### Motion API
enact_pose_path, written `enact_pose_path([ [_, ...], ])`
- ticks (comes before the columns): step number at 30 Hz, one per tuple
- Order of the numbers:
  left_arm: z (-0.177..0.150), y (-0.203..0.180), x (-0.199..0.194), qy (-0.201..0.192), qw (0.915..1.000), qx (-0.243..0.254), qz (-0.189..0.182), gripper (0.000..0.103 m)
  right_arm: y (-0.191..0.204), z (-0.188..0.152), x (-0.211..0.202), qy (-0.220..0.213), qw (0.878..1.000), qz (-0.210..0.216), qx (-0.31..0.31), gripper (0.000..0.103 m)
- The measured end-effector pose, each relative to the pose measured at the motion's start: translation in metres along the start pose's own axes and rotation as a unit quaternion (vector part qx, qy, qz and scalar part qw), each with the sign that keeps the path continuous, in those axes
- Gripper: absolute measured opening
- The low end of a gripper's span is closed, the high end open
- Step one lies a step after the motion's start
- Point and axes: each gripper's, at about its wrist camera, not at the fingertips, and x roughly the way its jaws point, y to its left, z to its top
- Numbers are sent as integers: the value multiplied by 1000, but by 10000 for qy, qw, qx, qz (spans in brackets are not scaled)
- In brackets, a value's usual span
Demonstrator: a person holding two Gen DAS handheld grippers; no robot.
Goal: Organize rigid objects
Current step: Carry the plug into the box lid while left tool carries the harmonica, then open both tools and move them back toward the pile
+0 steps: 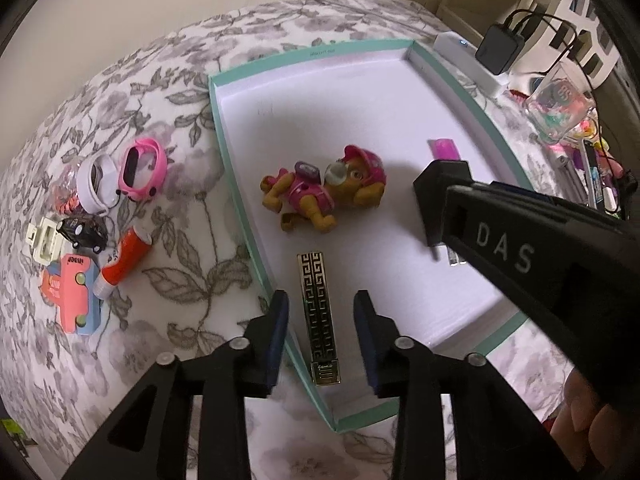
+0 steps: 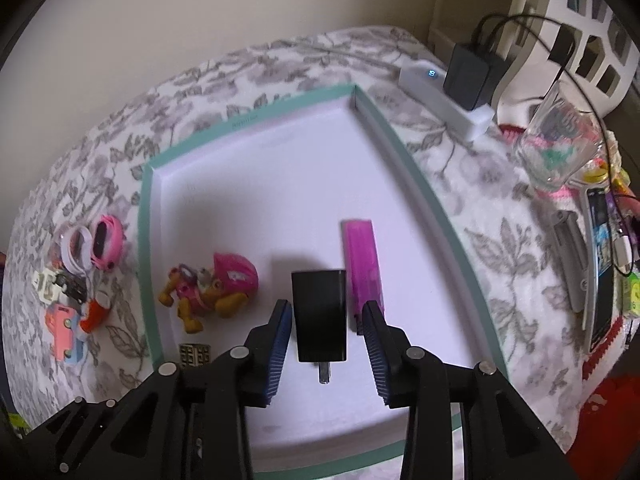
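Note:
A teal-rimmed white tray [image 1: 236, 184] [image 2: 145, 216] lies on the flowered bedspread. In it lie a toy dog in pink [image 1: 324, 190] [image 2: 210, 288], a pink bar [image 1: 444, 148] [image 2: 362, 264], a black-and-gold patterned stick [image 1: 318, 312] [image 2: 195, 355] and a black plug adapter [image 2: 320, 316] [image 1: 440, 200]. My left gripper [image 1: 321, 340] is open around the patterned stick without touching it. My right gripper [image 2: 326, 342] is open, with the black adapter lying between its fingers, prong toward me. Its body also shows in the left wrist view.
Left of the tray lie a pink watch [image 1: 142, 168], a white band [image 1: 96, 182], a toy car [image 1: 82, 234], an orange glue stick [image 1: 124, 264] and a pink eraser [image 1: 74, 296]. At the right stand a power strip [image 2: 444, 100], a glass [image 2: 560, 148] and clutter.

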Motion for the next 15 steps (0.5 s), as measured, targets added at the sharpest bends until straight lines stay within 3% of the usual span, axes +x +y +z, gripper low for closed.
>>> enact_pose_path([
  [2, 1, 2, -5, -110, 9999, 24, 97, 50, -1, 1, -5, -78, 10000, 5, 12, 40],
  [15, 1, 40, -20, -319, 9974, -643, 84, 51, -5, 5, -25, -420, 9990, 13, 118, 40],
])
